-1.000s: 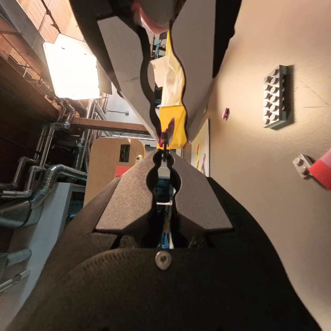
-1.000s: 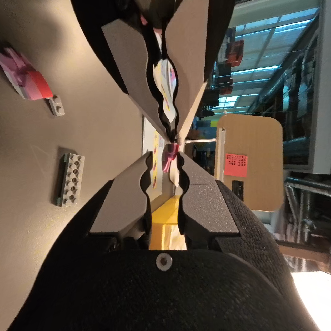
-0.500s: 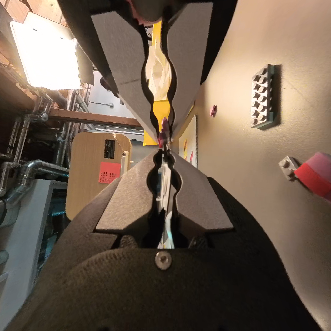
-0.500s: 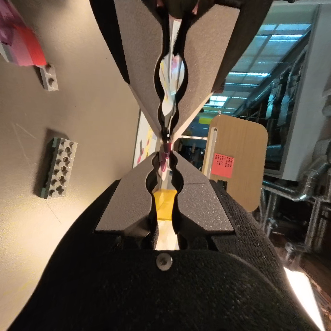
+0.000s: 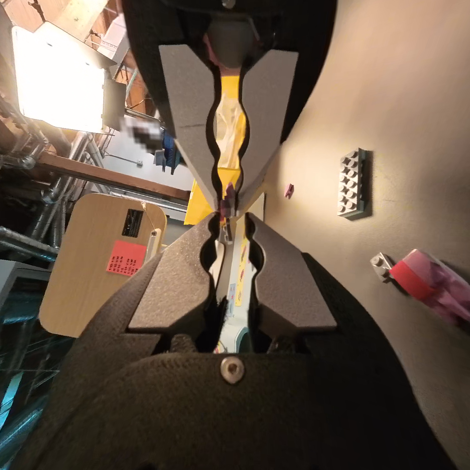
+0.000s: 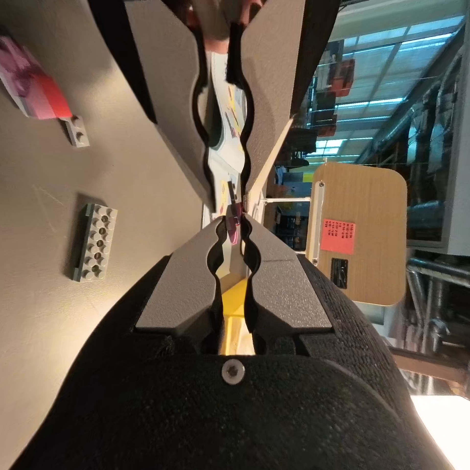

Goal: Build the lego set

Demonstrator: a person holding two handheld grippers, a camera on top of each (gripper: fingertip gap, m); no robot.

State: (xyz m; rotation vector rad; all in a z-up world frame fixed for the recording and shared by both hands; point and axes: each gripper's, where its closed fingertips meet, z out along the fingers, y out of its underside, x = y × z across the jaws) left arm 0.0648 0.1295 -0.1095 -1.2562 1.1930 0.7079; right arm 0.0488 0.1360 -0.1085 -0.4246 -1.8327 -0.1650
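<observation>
Left wrist view
Left gripper [image 5: 230, 218]: fingers parted, with clear gaps on both sides of the small part between them – nothing gripped.
Right gripper [image 5: 227, 203]: enters from the top edge of the view, tip to tip with the left one; its fingers are clenched on a small purple brick piece [image 5: 227, 204].
Dark plate [image 5: 227, 232]: thin piece joined to the purple brick piece, reaching down between the left gripper's fingertips without touching either pad.
Tabletop [image 5: 381, 89]: beige, seen on edge along the right side of the view.
Grey studded plate [image 5: 352, 184]: lies flat on the tabletop, well apart from the grippers.
Small pink piece [image 5: 288, 191]: on the tabletop, between the grey studded plate and the grippers.
Small grey plate [image 5: 381, 265]: touching the end of a red and purple brick block [image 5: 432, 284], which is blurred.
Yellow box [image 5: 230, 175]: behind the right gripper's fingers.

Right wrist view
Right gripper [image 6: 235, 223]: fingertips pressed on the purple brick piece [image 6: 232, 229], held clear of the tabletop [image 6: 127, 241].
Left gripper [image 6: 230, 201]: comes from the top edge, fingers apart – the dark plate [image 6: 232, 194] stands free in the gap.
Grey studded plate [image 6: 95, 241]: on the tabletop, left of the grippers.
Small grey plate [image 6: 77, 131]: beside the red and purple brick block [image 6: 35, 91], towards the upper left.
Printed sheet [image 6: 229, 122]: lies at the tabletop's far edge, seen between the left gripper's fingers.
</observation>
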